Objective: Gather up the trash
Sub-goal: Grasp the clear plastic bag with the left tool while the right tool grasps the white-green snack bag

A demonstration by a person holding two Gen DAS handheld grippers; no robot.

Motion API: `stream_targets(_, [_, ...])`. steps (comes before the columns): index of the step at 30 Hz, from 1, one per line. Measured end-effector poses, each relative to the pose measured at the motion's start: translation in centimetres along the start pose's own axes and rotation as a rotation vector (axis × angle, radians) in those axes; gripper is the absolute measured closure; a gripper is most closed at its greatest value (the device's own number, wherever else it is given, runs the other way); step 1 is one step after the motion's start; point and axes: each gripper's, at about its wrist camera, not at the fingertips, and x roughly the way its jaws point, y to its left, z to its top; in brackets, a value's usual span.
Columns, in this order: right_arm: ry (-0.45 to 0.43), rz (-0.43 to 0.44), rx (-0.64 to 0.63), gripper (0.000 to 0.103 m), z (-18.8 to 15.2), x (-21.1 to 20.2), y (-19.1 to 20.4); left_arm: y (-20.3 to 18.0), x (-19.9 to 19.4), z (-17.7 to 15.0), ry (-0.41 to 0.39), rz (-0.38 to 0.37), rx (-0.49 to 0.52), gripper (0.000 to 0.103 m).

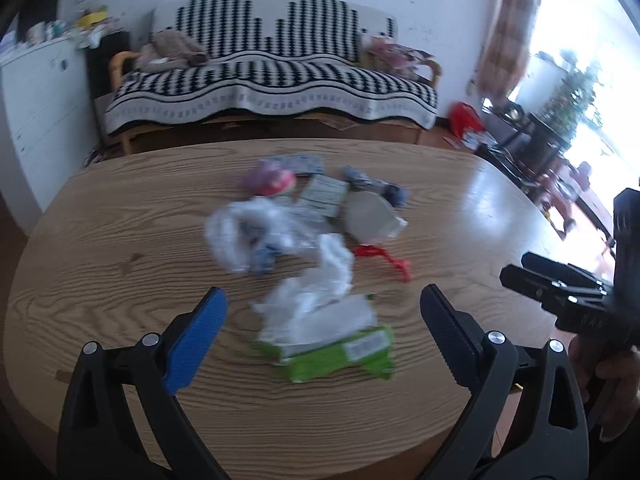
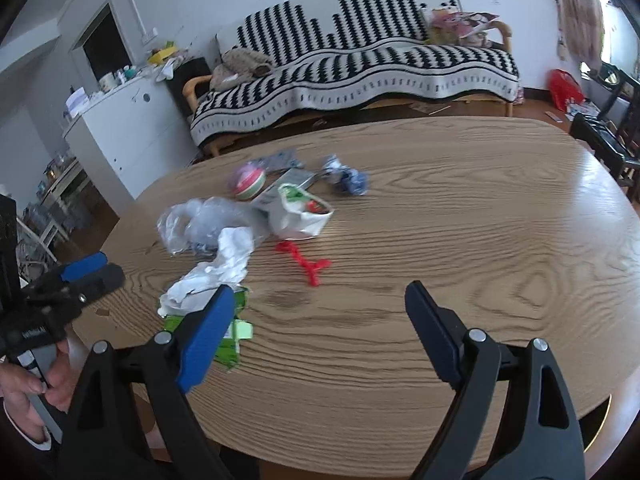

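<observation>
- While both grippers hang above the near edge of the wooden table (image 1: 460, 184), the trash lies heaped at its middle.
- left gripper (image 1: 324, 304): jaws spread wide, nothing between the pads; the green wrapper (image 1: 340, 354) and white crumpled paper (image 1: 320, 288) lie on the table just beyond.
- Clear plastic bag (image 2: 200, 220) sits at the heap's left, a pink-and-green ball (image 2: 249, 180) behind it.
- Red twist (image 2: 306, 264) lies right of the paper, apart from it.
- right gripper (image 2: 320, 310): jaws apart, empty, over bare wood.
</observation>
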Motion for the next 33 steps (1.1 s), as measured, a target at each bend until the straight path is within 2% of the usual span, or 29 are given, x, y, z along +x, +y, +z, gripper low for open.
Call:
stream_targets(5, [0.015, 0.028, 0.003, 0.019, -0.1, 1.8, 1.1, 2.0, 0.1, 0.1, -0.001, 0.030, -0.028, 0.009])
stream_targets(13, [0.019, 0.024, 0.000, 0.019, 0.6, 3.8, 2.6, 3.7, 1.4, 0.7, 0.005, 0.070, -0.026, 0.009])
stream_targets(22, [0.033, 0.027, 0.058, 0.019, 2.4, 7.0, 1.4, 8.0, 5.0, 1.8, 0.024, 0.129, -0.120, 0.009])
stream_targets(26, [0.043, 0.028, 0.089, 0.019, 3.1, 8.7, 0.9, 9.7, 7.2, 2.3, 0.044, 0.113, -0.182, 0.009])
stream_targets(33, [0.087, 0.057, 0.194, 0.019, 4.3, 12.5, -0.5, 9.0, 9.9, 3.6, 0.042, 0.044, -0.218, 0.009])
